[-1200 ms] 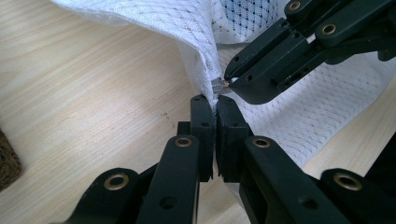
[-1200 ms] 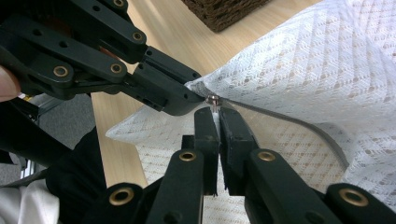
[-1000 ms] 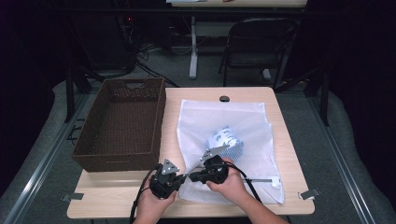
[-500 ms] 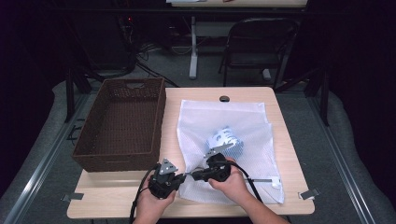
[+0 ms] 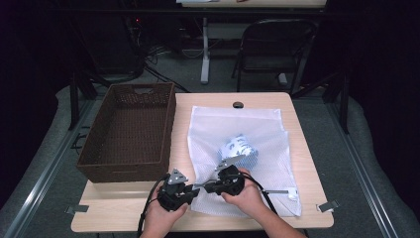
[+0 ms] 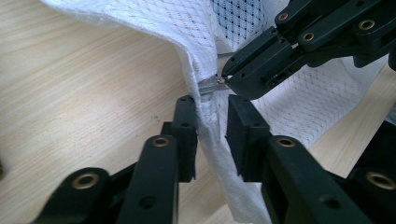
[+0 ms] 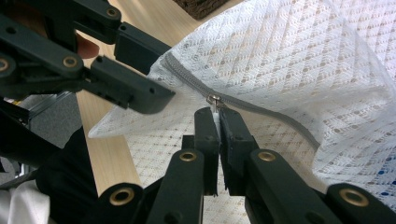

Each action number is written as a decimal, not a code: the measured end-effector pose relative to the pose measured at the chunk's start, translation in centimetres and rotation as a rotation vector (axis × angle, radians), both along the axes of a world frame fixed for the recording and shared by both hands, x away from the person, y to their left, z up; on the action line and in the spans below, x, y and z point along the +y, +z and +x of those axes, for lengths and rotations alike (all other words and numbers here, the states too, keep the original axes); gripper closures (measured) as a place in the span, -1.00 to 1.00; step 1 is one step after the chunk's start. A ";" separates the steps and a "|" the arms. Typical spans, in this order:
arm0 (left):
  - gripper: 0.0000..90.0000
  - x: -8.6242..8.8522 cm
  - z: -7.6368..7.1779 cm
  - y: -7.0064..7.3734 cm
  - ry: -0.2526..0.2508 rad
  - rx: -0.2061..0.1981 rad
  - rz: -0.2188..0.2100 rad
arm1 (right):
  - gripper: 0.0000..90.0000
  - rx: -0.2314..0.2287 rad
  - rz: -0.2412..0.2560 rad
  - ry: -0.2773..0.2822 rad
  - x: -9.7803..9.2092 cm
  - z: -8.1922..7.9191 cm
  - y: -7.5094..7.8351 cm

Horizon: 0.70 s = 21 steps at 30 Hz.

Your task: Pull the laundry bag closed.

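i hold the right gripper [image 7: 215, 122] with jaws pinched on the zipper pull [image 7: 214, 100] at the near-left corner of the mesh bag [image 5: 247, 148] on the tabletop [image 5: 307, 148], its zipper running away rightward, while the left gripper [image 6: 210, 135] clamps the bag's edge just beside it.

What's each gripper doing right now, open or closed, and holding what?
Left gripper: closed on the edge of the white mesh bag.
Right gripper: closed on the bag's zipper pull.

Right claw [image 5: 210, 187] edged slightly left, closer to left claw [image 5: 190, 187]; mesh bag [image 5: 247, 148] near corner bunched more.
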<state>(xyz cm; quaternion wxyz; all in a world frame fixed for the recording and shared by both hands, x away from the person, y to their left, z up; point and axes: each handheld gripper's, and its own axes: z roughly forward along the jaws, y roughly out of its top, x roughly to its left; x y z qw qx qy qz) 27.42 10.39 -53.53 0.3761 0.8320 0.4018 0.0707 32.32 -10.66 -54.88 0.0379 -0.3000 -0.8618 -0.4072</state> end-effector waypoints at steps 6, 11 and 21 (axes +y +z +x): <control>0.48 -0.1 0.5 0.0 0.013 0.002 -0.023 | 0.92 -0.008 0.002 0.015 0.2 -0.1 0.0; 0.67 -0.2 0.9 0.0 0.026 -0.007 -0.018 | 0.92 -0.008 0.000 0.018 0.4 -0.2 0.0; 0.87 -0.5 0.8 0.5 0.015 -0.031 -0.018 | 0.92 0.000 0.029 -0.002 0.1 -0.1 0.1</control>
